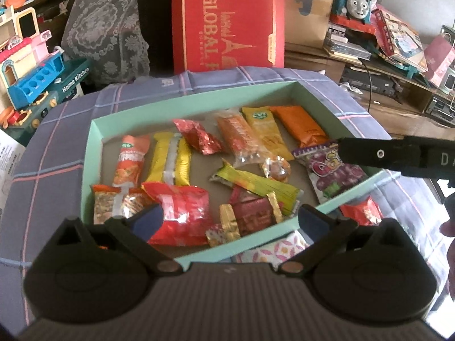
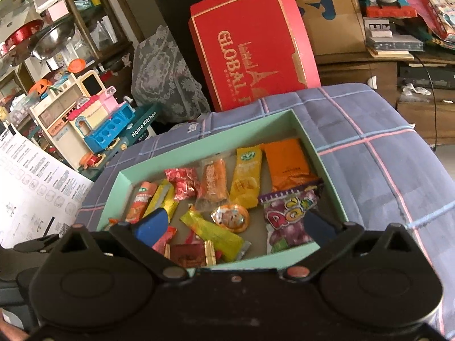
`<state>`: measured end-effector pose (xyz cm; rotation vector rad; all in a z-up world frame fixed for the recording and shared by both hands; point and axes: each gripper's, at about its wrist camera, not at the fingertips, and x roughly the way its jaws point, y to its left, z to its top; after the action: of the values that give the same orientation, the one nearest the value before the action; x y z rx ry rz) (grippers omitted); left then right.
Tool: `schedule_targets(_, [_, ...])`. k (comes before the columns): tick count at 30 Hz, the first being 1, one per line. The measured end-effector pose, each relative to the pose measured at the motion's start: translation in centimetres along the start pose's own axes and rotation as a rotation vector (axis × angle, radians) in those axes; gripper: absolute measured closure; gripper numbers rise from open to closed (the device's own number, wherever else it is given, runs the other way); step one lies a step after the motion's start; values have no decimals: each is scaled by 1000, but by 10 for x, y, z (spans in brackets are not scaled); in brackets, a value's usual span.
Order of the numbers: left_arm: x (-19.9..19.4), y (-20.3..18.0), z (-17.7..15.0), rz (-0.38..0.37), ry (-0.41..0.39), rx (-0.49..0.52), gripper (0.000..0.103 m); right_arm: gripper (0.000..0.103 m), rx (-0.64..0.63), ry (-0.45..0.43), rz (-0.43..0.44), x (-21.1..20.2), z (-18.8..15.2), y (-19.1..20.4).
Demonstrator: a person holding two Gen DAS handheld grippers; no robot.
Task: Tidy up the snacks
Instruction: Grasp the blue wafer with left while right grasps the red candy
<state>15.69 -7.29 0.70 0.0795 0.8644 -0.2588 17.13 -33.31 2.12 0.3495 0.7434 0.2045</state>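
Over the near edge of the green tray (image 1: 96, 130), both grippers hang empty above the snacks.

Left gripper (image 1: 230, 221) has its fingers spread wide above a red packet (image 1: 182, 213) and a gold-ended candy (image 1: 250, 216) at the near wall. Right gripper (image 2: 236, 227) is likewise spread, over the purple grape bag (image 2: 287, 218) at the right. An orange pouch (image 2: 287, 164) lies in the far right corner. Tray sits on a plaid cloth (image 2: 369, 147); two more packets (image 1: 361, 213) lie outside the near wall.
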Motion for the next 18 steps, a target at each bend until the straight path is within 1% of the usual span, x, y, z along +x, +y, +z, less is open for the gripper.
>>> schedule_targets(7, [-14, -12, -10, -10, -6, 26, 0, 0, 20, -11, -10, -21, -11, -12])
schedule_targets(11, [-19, -18, -23, -19, 3, 38, 0, 0, 39, -20, -24, -36, -20, -29])
schedule_targets(18, [-7, -25, -52, -29, 78, 36, 0, 0, 95, -4, -67, -49, -39, -65])
